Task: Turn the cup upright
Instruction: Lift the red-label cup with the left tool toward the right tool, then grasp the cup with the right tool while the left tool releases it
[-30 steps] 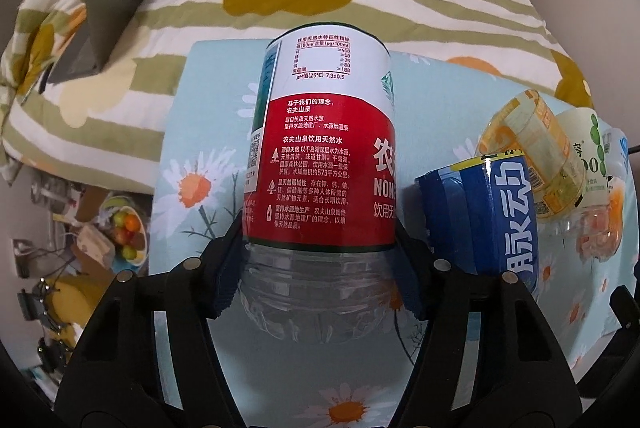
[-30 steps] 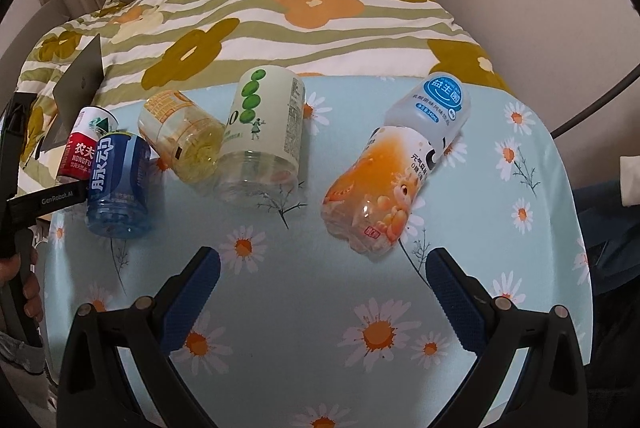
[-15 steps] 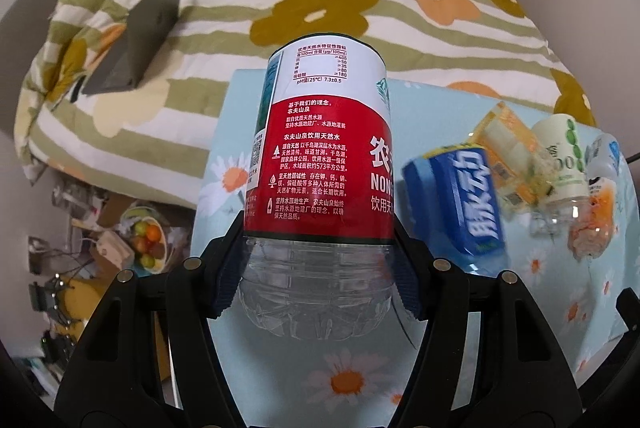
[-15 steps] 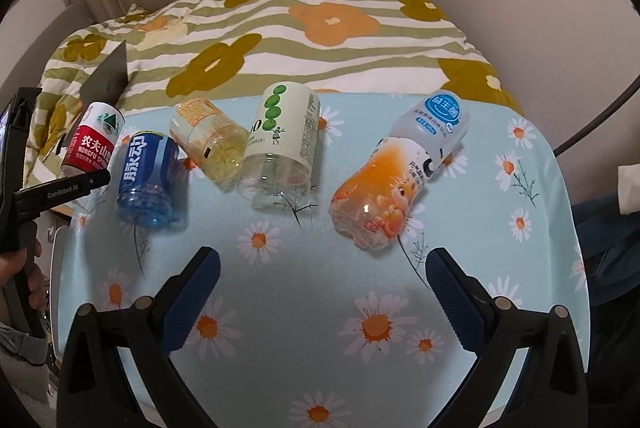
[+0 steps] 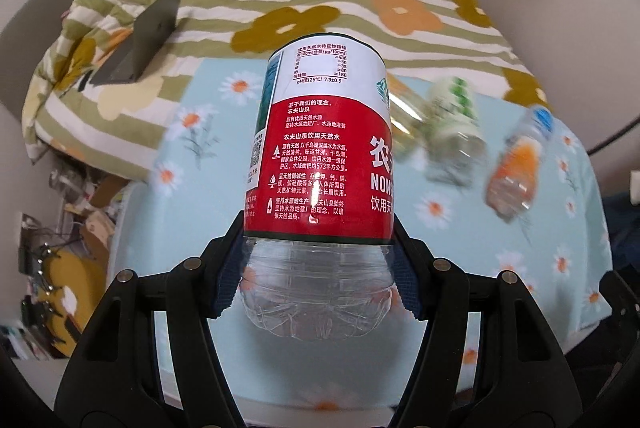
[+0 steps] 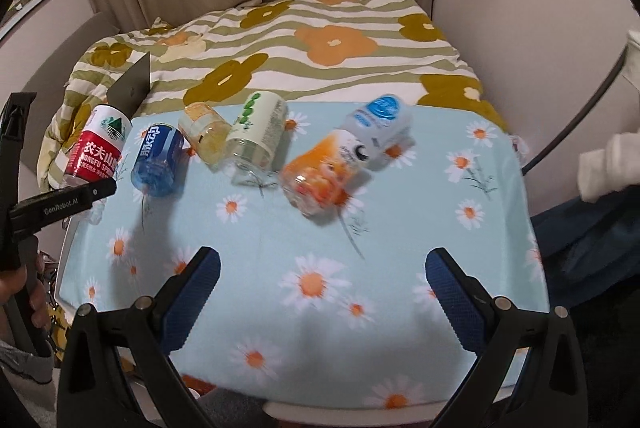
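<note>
My left gripper [image 5: 316,276] is shut on the red-and-white labelled cup [image 5: 324,148], a cut clear bottle, gripping it near its clear ribbed base and holding it in the air over the table's left end. In the right wrist view the same cup [image 6: 98,148] hangs at the far left, tilted, above the table edge, with the left gripper's black body [image 6: 60,204] below it. My right gripper [image 6: 322,288] is open and empty above the front of the daisy tablecloth [image 6: 320,228].
Lying on their sides on the table are a blue cup [image 6: 158,160], a yellow cup [image 6: 206,136], a green-dotted white cup [image 6: 258,126], an orange cup [image 6: 326,172] and a blue-capped grey cup [image 6: 380,124]. A striped flower blanket [image 6: 320,48] lies behind.
My left gripper has lifted the red cup up and back from the table. My right gripper has also risen and pulled back, so the table looks farther away.
</note>
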Tool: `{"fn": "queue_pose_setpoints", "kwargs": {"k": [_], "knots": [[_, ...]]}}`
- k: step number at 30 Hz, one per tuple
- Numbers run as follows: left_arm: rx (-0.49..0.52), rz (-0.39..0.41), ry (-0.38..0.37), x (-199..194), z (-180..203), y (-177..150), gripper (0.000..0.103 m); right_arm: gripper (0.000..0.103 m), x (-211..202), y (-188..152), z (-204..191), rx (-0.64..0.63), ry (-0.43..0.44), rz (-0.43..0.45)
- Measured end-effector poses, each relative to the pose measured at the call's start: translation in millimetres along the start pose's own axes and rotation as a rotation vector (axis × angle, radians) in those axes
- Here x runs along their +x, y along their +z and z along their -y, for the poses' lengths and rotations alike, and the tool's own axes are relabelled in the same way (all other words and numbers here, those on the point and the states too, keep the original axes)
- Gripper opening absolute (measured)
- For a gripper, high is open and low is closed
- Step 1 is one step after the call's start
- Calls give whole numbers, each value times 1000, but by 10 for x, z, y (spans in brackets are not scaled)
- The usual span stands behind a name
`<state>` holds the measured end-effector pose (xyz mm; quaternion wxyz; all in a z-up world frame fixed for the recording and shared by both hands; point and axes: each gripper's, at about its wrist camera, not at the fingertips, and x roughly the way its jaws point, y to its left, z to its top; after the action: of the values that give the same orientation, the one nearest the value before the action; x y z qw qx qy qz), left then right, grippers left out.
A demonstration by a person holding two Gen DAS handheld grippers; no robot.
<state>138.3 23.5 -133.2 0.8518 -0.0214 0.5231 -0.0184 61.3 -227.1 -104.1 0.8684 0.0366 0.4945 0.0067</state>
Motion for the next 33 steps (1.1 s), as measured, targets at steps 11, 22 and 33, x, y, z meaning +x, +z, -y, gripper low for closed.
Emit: {"fn": "queue_pose_setpoints", "kwargs": {"k": [11, 22, 33], "knots": [[41, -24, -101, 119, 942, -618, 69, 103, -108, -384, 553, -23, 2, 0], [51, -86, -104, 601, 1207, -912, 69, 103, 90, -615, 709, -31, -14, -46], [50, -96, -83, 649, 1262, -935, 70, 103, 133, -649, 787, -7, 0, -62]]}}
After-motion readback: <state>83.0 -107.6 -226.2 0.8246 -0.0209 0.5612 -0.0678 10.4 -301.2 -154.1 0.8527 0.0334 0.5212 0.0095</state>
